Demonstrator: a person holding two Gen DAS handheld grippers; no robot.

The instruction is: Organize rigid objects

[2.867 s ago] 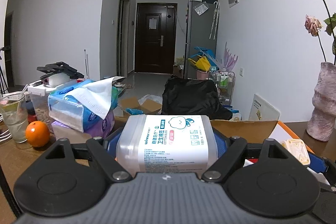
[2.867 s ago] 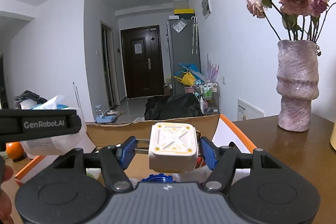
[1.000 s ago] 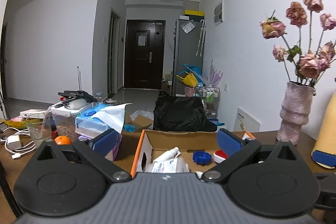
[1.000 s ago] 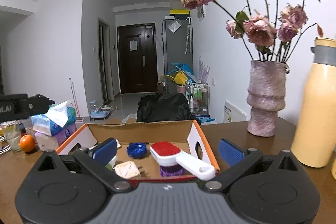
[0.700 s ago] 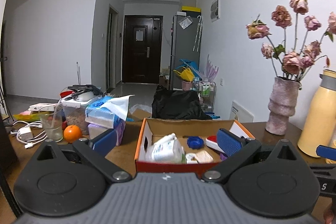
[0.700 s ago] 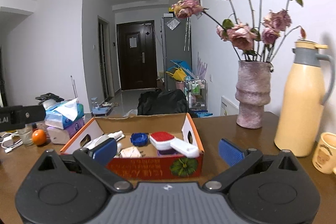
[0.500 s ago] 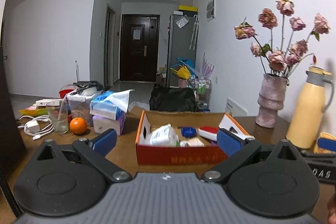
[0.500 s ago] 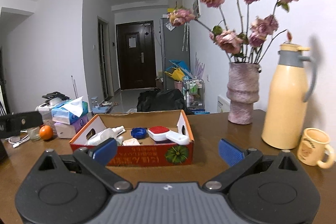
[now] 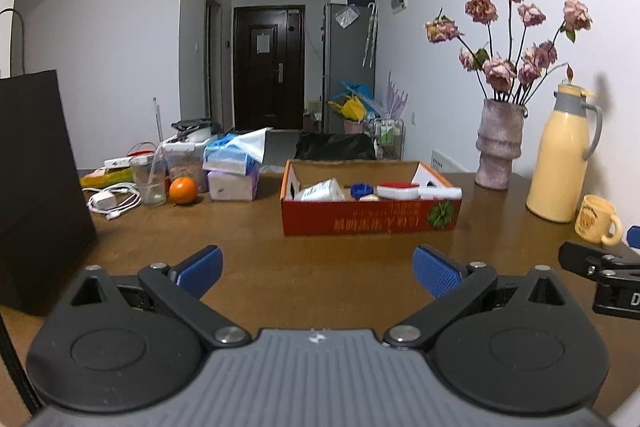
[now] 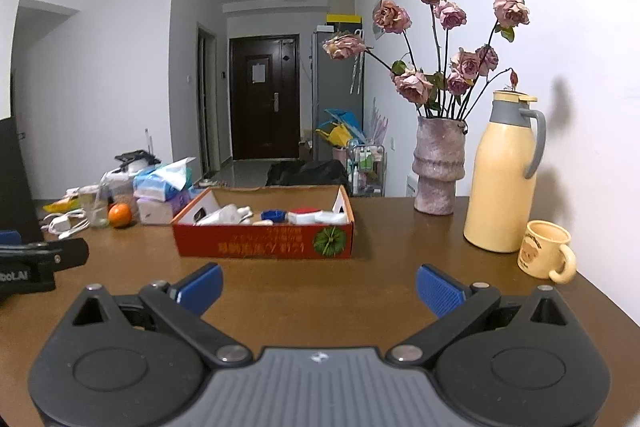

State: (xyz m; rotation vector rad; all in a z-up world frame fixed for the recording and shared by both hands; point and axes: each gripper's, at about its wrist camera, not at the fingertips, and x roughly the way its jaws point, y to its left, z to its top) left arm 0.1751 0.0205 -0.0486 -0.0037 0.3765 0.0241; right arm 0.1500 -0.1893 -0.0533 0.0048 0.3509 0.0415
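A red cardboard box [image 9: 370, 223] [image 10: 264, 247] stands on the brown table [image 9: 320, 259], well ahead of both grippers. Inside it lie a white cotton-swab pack [image 9: 322, 190], a blue cap [image 9: 361, 189], a red-and-white brush [image 9: 416, 190] [image 10: 316, 215] and a small pale square case [image 9: 370, 198]. My left gripper [image 9: 318, 269] hangs open above the bare table with nothing between its blue pads. The right gripper [image 10: 318, 285] is likewise open and empty, set back from the box. Each gripper's tip shows at the edge of the other's view.
Left of the box sit tissue packs [image 9: 232, 167], an orange [image 9: 183, 190], a glass [image 9: 149, 183] and a white charger cable [image 9: 114, 201]. A black bag [image 9: 36, 187] stands at the near left. At the right are a vase of dried roses [image 10: 438, 167], a yellow thermos [image 10: 502, 175] and a mug [image 10: 544, 257].
Both grippers let go of the swab pack and the square case into the box, opened, and have pulled back toward the near table edge; the box now looks smaller and farther.
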